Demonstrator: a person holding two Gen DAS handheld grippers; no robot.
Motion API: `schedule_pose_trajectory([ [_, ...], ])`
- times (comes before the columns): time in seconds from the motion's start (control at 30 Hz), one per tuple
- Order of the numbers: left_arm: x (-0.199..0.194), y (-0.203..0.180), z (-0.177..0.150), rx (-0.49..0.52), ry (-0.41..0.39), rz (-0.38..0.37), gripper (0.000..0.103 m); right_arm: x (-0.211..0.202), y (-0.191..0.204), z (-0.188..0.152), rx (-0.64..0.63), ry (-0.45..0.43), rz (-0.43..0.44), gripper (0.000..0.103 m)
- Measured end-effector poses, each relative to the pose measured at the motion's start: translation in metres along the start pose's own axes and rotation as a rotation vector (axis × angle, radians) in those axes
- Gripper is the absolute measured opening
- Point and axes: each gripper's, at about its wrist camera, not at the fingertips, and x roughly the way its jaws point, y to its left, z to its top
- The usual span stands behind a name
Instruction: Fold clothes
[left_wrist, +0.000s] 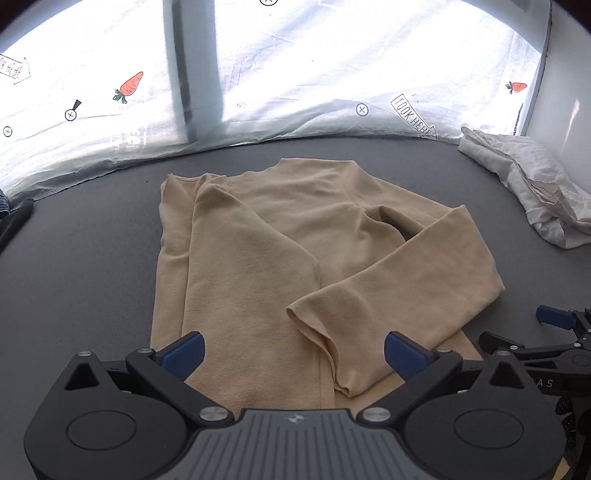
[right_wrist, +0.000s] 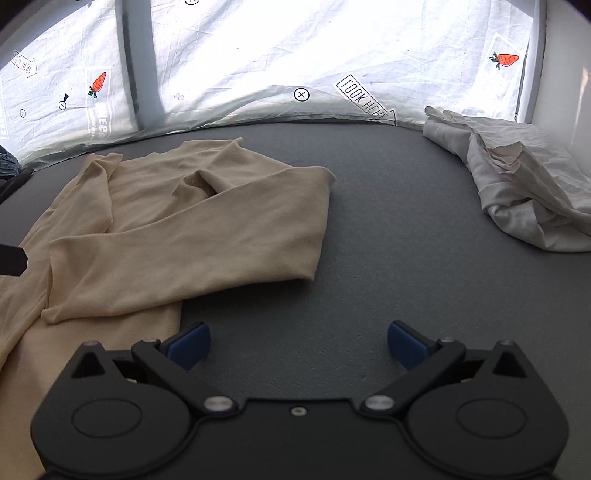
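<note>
A beige long-sleeved top (left_wrist: 258, 258) lies flat on the grey table (left_wrist: 74, 258), both sleeves folded across its body. The right sleeve's cuff (left_wrist: 325, 343) ends near the garment's lower middle. My left gripper (left_wrist: 294, 356) hovers open over the top's near hem, nothing between its blue pads. In the right wrist view the same top (right_wrist: 166, 236) fills the left half. My right gripper (right_wrist: 298, 345) stands wide open above bare table (right_wrist: 369, 258), just right of the top's edge, holding nothing. It also shows at the left view's right edge as a black frame (left_wrist: 554, 343).
A crumpled white cloth (right_wrist: 517, 177) lies at the table's far right, against a white wall. A white sheet with carrot prints and "look here" labels (left_wrist: 332, 74) hangs behind the table. Dark fabric (left_wrist: 11, 218) sits at the far left edge.
</note>
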Motion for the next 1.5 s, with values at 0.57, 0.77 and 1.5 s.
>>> schedule_pose_trajectory([
  [0.57,0.023,0.005,0.012,-0.011,-0.001,-0.123,0.003,-0.001,0.005,-0.001,0.018,0.005,-0.035,0.103],
  [0.77,-0.011,0.032,0.022,-0.036,-0.087,-0.117,0.003,-0.010,0.018,-0.004,0.050,0.058,-0.100,0.103],
  [1.5,-0.101,0.202,0.044,-0.280,-0.313,-0.094,0.002,-0.037,0.111,-0.012,0.067,0.059,-0.258,0.103],
])
